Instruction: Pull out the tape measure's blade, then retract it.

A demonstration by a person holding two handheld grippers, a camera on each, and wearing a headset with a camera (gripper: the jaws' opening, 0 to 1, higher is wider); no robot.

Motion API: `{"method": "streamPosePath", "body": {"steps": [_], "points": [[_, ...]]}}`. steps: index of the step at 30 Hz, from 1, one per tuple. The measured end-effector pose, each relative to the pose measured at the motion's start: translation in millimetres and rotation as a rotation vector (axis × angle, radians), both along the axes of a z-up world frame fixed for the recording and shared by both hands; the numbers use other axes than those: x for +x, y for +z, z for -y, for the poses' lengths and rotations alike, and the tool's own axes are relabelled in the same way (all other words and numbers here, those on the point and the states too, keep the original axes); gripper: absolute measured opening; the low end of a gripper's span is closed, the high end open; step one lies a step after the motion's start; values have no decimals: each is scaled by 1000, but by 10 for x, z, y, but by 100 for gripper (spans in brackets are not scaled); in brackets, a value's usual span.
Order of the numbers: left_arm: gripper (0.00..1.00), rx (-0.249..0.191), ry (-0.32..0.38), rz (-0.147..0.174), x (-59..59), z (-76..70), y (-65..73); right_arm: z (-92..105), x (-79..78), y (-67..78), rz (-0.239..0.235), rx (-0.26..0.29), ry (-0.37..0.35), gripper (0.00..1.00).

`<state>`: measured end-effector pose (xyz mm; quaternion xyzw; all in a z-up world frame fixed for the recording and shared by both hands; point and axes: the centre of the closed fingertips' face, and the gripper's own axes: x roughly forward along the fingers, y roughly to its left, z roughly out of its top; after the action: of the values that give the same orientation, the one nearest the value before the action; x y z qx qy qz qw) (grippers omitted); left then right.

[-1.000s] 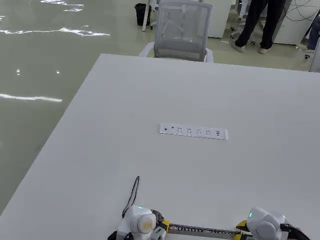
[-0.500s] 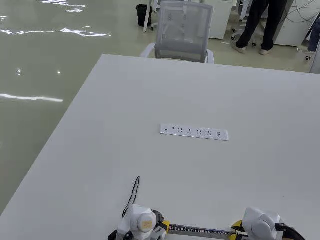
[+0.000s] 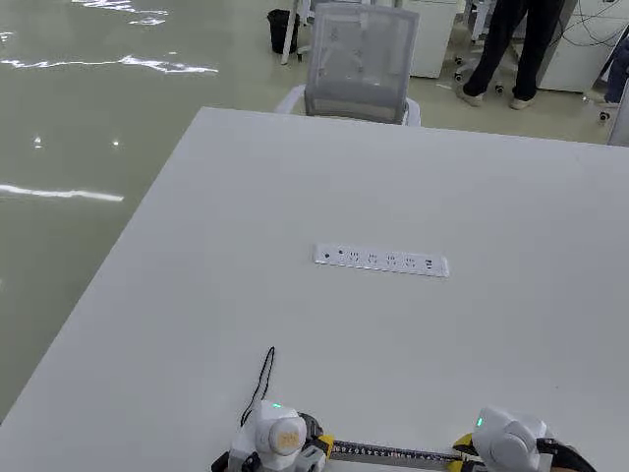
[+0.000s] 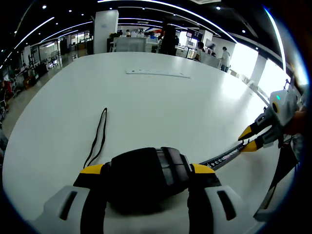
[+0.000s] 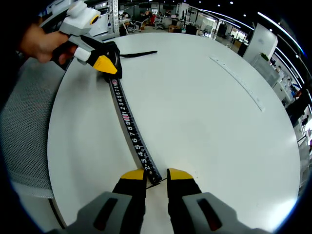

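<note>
A black tape measure case (image 4: 146,175) sits between the yellow-tipped jaws of my left gripper (image 4: 147,169), which is shut on it just above the white table (image 3: 295,197). Its blade (image 5: 129,126) runs flat along the table to my right gripper (image 5: 156,175), shut on the blade's end. In the head view the left gripper (image 3: 280,442) and right gripper (image 3: 506,447) sit at the bottom edge with the blade (image 3: 393,454) stretched between them. The case's black strap (image 3: 260,379) trails away across the table.
A white power strip (image 3: 381,261) lies mid-table. A grey mesh chair (image 3: 359,59) stands at the far edge. A person's legs (image 3: 506,44) show beyond the table at the back right. The table's left edge drops to a glossy floor.
My right gripper has moved a little left toward the left gripper, and the visible blade between them is shorter. The left gripper has hardly moved.
</note>
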<state>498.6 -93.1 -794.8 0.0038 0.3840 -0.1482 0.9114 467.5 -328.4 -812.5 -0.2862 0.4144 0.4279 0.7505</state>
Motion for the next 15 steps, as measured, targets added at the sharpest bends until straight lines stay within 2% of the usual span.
{"method": "streamPosePath", "body": {"steps": [15], "points": [[65, -2, 0, 3, 2, 1, -7, -60, 16, 3, -2, -4, -1, 16]]}}
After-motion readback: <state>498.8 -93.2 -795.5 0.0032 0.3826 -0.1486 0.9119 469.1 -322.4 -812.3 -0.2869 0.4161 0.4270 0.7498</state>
